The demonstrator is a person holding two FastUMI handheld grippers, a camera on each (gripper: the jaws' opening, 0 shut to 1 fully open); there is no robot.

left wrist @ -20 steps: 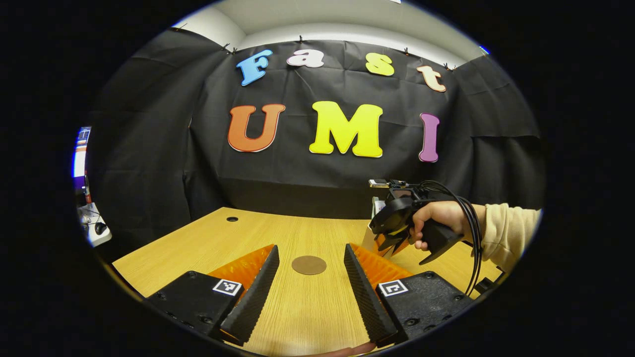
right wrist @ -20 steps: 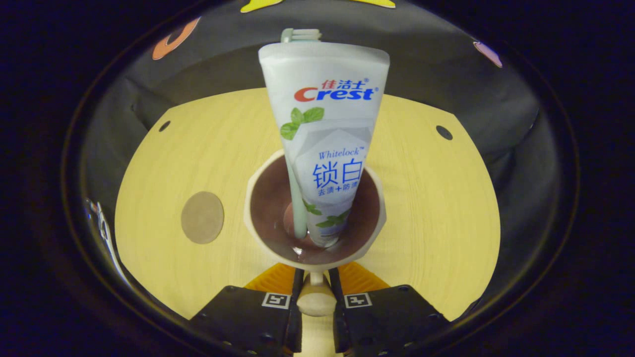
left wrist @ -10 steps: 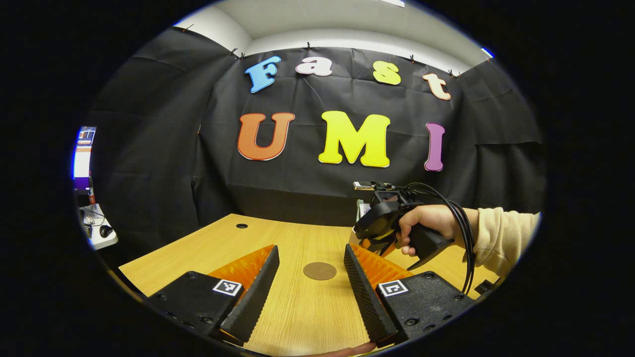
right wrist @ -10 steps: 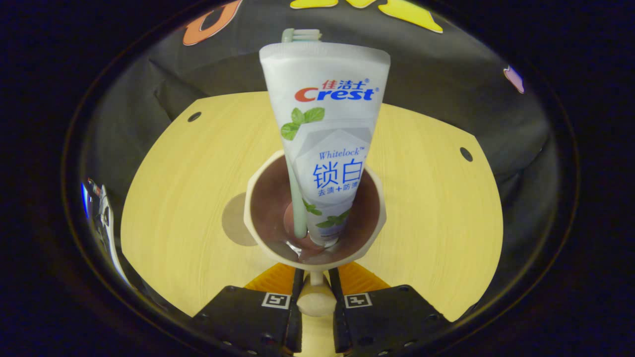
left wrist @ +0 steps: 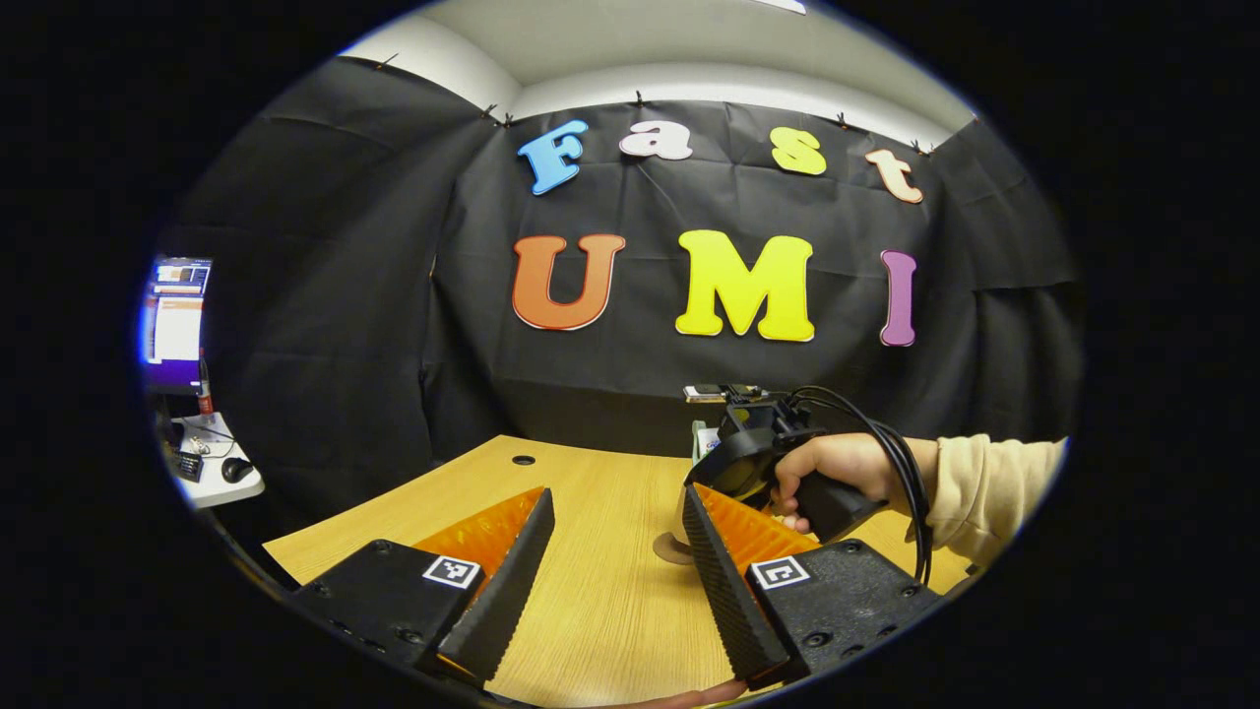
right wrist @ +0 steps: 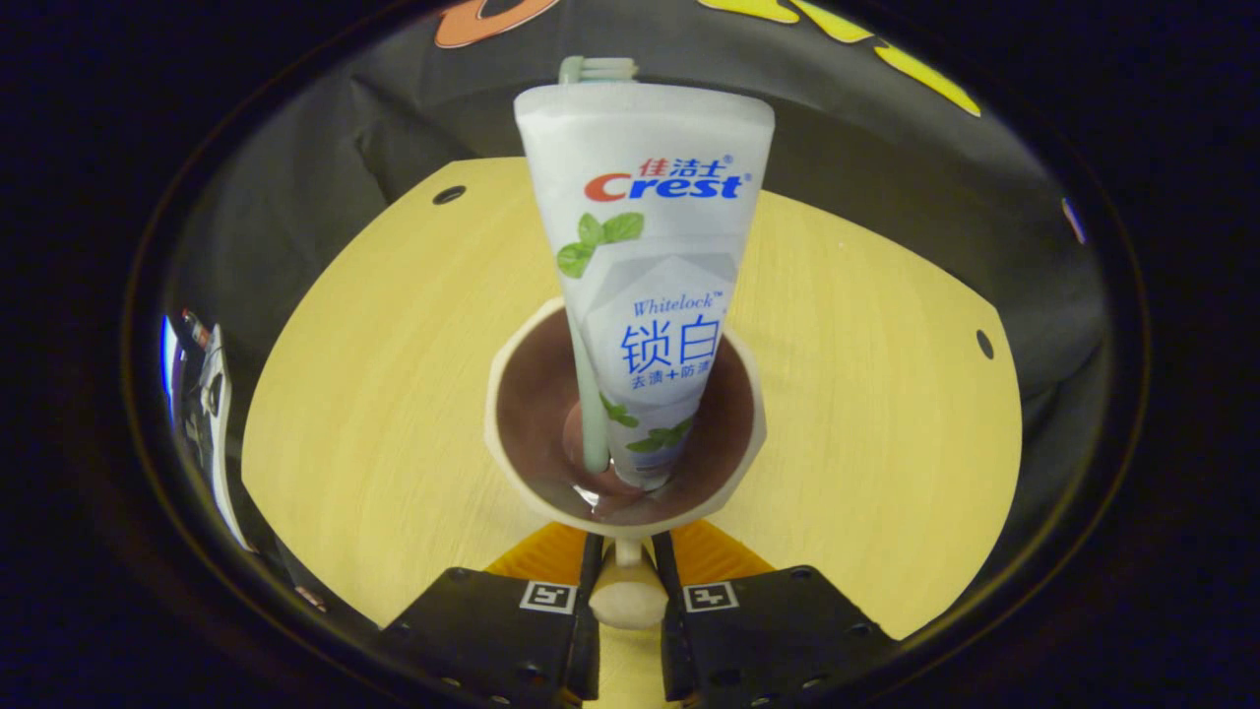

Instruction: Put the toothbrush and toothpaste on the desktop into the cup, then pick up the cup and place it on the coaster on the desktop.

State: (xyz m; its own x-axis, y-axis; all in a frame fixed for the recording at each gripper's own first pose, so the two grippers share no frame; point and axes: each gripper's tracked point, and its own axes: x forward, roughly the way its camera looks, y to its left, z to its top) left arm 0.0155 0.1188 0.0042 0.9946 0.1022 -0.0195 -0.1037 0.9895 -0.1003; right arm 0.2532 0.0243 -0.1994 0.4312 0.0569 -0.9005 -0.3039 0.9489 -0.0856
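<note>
A cream cup (right wrist: 512,433) with a brown inside hangs before my right gripper (right wrist: 622,566), which is shut on its handle (right wrist: 622,594). A white toothpaste tube (right wrist: 650,246) and a pale green toothbrush (right wrist: 591,394) stand in the cup. In the left gripper view, a hand holds that right gripper (left wrist: 733,473) over the round brown coaster (left wrist: 672,549), of which a sliver shows beside my finger. The tube's top (left wrist: 700,440) peeks out behind it. My left gripper (left wrist: 617,512) stands open over the wooden desk (left wrist: 591,611), holding nothing.
A monitor (left wrist: 177,320) and a small white side table (left wrist: 212,473) stand beyond the desk's left edge. Cable holes (right wrist: 449,194) (right wrist: 984,344) mark the desk's far corners. A cream sleeve (left wrist: 984,483) reaches in from the right.
The right gripper carried the cup leftward over the coaster, which slid under the cup and out of sight in the right gripper view. The left gripper turned slightly and stayed open.
</note>
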